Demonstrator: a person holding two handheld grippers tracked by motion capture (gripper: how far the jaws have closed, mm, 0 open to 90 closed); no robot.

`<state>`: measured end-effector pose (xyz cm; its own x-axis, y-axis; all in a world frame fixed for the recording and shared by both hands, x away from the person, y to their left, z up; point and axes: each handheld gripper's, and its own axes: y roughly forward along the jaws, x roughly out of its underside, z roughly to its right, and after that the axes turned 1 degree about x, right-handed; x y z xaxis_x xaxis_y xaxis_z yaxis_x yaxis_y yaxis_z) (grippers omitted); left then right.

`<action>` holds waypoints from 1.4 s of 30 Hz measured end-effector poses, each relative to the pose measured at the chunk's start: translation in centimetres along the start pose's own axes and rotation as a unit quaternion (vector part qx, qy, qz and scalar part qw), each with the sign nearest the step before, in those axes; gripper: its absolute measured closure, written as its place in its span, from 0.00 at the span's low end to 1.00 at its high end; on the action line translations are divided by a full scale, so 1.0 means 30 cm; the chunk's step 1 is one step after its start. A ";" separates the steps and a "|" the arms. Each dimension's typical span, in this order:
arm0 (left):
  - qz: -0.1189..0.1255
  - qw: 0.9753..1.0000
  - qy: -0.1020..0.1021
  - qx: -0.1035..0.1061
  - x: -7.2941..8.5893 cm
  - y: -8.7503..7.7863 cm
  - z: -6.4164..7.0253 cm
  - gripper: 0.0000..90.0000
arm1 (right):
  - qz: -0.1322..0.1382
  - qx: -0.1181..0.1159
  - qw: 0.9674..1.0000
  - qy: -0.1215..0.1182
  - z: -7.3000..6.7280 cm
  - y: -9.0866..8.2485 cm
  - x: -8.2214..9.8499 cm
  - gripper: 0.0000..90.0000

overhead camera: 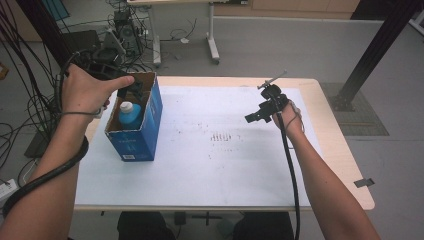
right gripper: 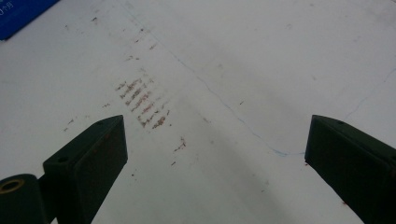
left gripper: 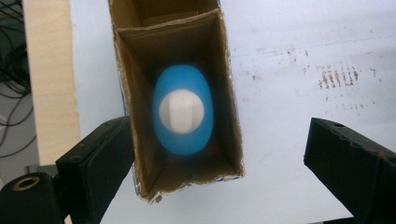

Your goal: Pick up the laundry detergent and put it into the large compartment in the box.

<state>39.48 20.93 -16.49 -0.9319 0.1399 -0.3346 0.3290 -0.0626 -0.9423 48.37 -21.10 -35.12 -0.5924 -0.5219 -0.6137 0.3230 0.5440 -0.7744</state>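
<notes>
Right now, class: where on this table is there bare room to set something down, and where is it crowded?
Free: the white mat between the blue box and the right gripper, and its whole near strip. Crowded: the far left corner, where the left gripper hangs over the box holding the blue bottle.

- The box (overhead camera: 134,125) stands open-topped on the white sheet (overhead camera: 210,165) near the table's (overhead camera: 340,165) left edge
- The bottle (overhead camera: 131,114) stands upright inside the box, cap up
- The left gripper (overhead camera: 117,80) hangs above the box's far end, over the bottle
- The right gripper (overhead camera: 267,107) is well apart, over the sheet's far right part
- The smudges (overhead camera: 222,136) lie mid-sheet, between box and right gripper
</notes>
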 end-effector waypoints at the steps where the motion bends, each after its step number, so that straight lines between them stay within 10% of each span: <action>1: -0.002 1.000 -0.001 -0.004 -0.001 -0.009 0.009 0.10 | 0.000 0.000 1.000 0.000 0.000 0.000 0.000 0.06; 23: -0.026 0.997 0.071 0.026 0.004 -0.088 0.191 0.06 | -0.005 0.007 1.000 -0.004 0.001 -0.017 -0.021 0.06; 42: -0.070 0.980 0.169 0.079 0.052 -0.070 0.410 0.06 | -0.005 0.009 1.000 -0.003 -0.010 -0.035 -0.021 0.06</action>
<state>35.47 9.12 -14.87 -0.8535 0.4756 -0.2131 0.1494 -0.1685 -0.9743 48.19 -21.14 -33.88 -0.5908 -0.5319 -0.6066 0.3305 0.5263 -0.7834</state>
